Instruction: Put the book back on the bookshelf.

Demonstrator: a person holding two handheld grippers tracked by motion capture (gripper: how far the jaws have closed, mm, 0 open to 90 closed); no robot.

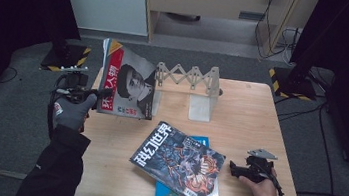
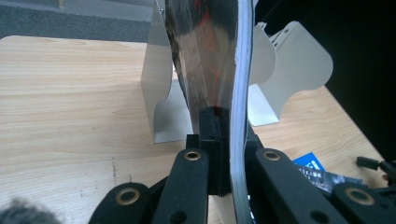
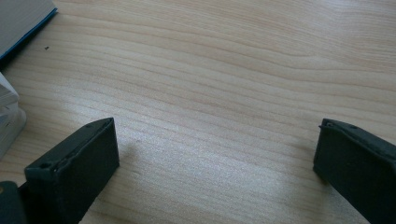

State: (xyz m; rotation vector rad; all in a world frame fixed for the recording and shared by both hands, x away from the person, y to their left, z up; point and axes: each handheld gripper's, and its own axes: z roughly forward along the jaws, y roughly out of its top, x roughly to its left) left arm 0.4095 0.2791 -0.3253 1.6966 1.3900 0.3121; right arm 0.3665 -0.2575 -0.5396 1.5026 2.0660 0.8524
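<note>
A magazine (image 1: 126, 82) is held upright by the left gripper's (image 1: 93, 96) clenched jaws beside the rack (image 1: 191, 87). The right gripper's (image 1: 232, 169) jaws are released.

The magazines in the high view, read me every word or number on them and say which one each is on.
"科幻世界": large white title down the cover of the top magazine on the flat stack.
"人物": white characters on the red strip of the upright magazine clamped in the left gripper.
Smaller print on both covers is too blurred to read.
</note>
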